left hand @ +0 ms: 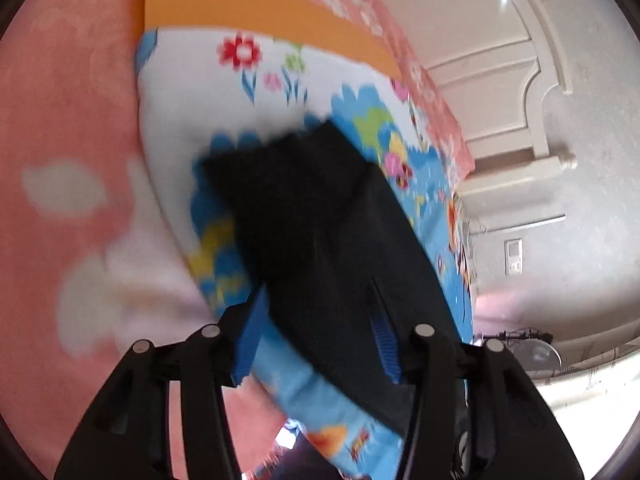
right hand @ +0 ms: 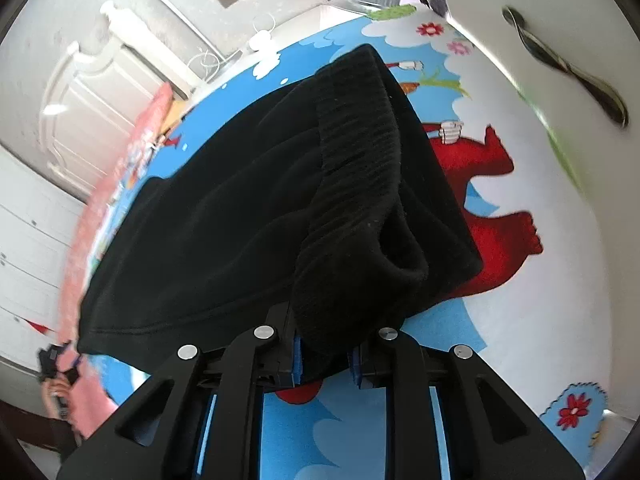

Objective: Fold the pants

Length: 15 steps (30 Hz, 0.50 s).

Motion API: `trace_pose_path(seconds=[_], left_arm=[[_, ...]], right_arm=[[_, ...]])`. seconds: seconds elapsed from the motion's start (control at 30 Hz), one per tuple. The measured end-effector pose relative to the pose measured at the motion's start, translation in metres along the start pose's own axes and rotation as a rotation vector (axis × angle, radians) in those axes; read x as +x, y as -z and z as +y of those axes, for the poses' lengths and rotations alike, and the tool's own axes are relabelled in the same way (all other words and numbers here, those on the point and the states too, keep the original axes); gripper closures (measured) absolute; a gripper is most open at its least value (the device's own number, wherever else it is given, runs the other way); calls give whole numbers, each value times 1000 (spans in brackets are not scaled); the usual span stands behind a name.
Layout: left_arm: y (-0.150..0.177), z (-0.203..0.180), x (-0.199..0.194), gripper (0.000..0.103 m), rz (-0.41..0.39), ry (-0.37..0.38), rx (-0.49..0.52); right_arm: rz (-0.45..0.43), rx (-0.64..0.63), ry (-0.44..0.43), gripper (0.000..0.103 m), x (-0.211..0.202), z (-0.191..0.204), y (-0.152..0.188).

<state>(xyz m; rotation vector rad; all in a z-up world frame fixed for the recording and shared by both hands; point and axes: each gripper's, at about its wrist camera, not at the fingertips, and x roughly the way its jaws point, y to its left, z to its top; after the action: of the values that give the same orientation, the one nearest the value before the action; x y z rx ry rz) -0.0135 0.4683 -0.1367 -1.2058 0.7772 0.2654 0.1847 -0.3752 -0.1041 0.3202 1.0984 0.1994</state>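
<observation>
You cannot read any words or brand names here; the pictures on the cloth are only flowers, clouds and a red animal shape.

Your right gripper (right hand: 326,360) is pinched tight on the black pants (right hand: 248,216). The blue pads squeeze a thick bunch of the ribbed band, and the cloth bulges up above them. From there the pants spread away to the left over the bright play mat (right hand: 532,264). Their far hem lies close to the mat's left edge, next to the pink blanket (right hand: 104,216).

Your left gripper (left hand: 318,344) has its fingers (left hand: 252,336) apart. The pants (left hand: 320,220) lie between them, but the pads do not press on the cloth. This view is blurry.

The pants look soft and dark, with folds and one ribbed end. In the left view they make a pointed shape on the mat (left hand: 192,120).

To the right of the pants the mat is white and bare, so there is room there. A white door with a metal handle (right hand: 568,68) stands near that side. A white cabinet (right hand: 96,112) stands behind the mat's left edge.
</observation>
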Motion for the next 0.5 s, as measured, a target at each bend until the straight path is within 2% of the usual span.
trace_pose_path(seconds=[0.07,0.2,0.23,0.27,0.4,0.47,0.5], left_arm=[[17,-2,6,55,33,42,-18],[41,-13,27,73,82,72,4],[45,-16,37,89,98,52,18],[47,-15,43,97,102,16,20],[53,-12,42,97,91,-61,45],[56,-20,32,86,65,-146,83],[56,-22,26,71,47,-172,88]], right_arm=[[-10,-70,72,83,0,11,2],[-22,-156,179,81,1,24,4],[-23,-167,190,81,1,24,5],[-24,-176,201,81,1,24,6],[-28,-192,215,80,0,21,10],[-26,-215,242,80,1,25,10],[-22,-237,265,80,1,29,10]])
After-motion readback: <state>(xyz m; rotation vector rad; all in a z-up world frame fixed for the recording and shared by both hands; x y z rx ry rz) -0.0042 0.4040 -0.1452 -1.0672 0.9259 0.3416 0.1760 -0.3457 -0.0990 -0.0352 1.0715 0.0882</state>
